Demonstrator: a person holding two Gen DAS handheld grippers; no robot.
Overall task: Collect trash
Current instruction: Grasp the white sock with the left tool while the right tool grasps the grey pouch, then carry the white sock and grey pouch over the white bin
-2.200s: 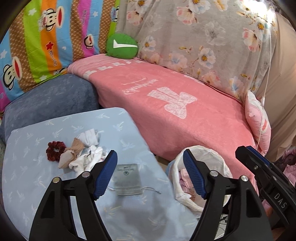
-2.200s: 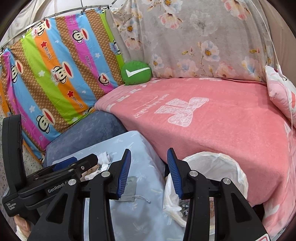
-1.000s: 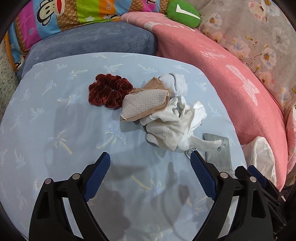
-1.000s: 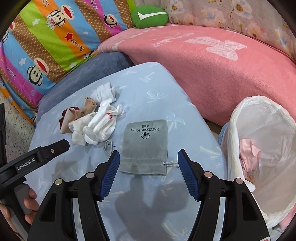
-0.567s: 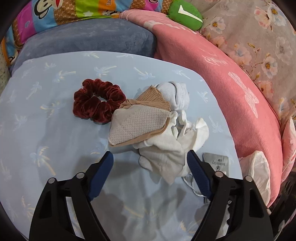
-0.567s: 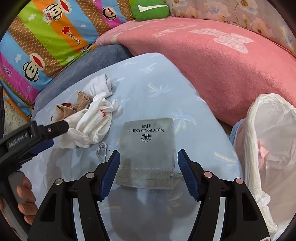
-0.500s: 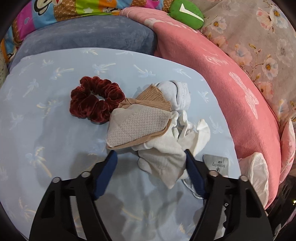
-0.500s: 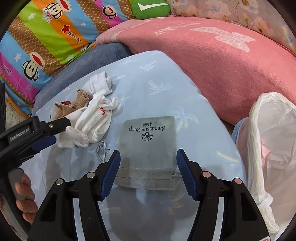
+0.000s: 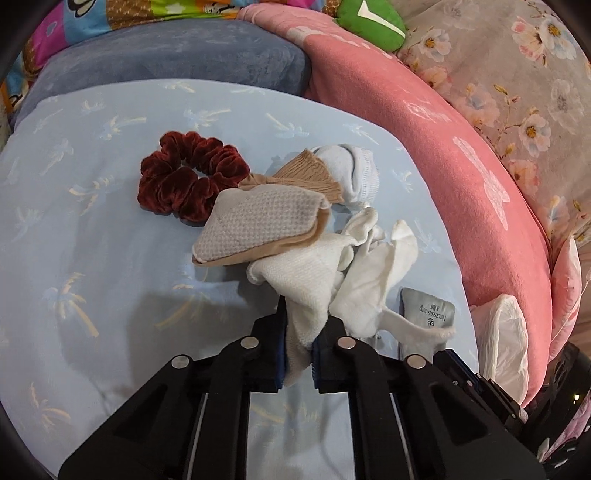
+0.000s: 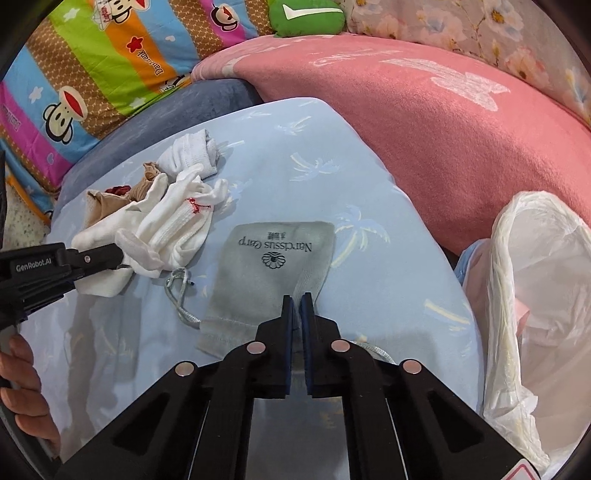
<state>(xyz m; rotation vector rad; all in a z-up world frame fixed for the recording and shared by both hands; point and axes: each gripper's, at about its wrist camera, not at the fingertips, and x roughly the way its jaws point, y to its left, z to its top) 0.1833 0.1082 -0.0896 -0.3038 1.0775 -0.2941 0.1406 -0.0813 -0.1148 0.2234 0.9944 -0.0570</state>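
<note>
A heap of white socks (image 9: pixel 332 273) lies on the light blue table (image 9: pixel 92 229), with a beige sock (image 9: pixel 258 225) and a dark red scrunchie (image 9: pixel 184 177) beside it. My left gripper (image 9: pixel 298 332) is shut on a white sock at the heap's near edge; it also shows in the right wrist view (image 10: pixel 110 258). A grey drawstring pouch (image 10: pixel 273 266) lies flat on the table. My right gripper (image 10: pixel 296 306) is shut on a pinched fold of the pouch. A bin with a white bag (image 10: pixel 535 295) stands right of the table.
A pink-covered sofa (image 10: pixel 424 122) curves behind the table, with a grey-blue cushion (image 9: pixel 177 55) and a green pillow (image 10: pixel 306 16). A striped monkey-print cloth (image 10: pixel 92 66) hangs at the left. The pouch cord (image 10: pixel 181 295) trails on the table.
Both grippers came down onto the table and shut: the left on a white sock, the right on the grey pouch. Both were open half a second ago.
</note>
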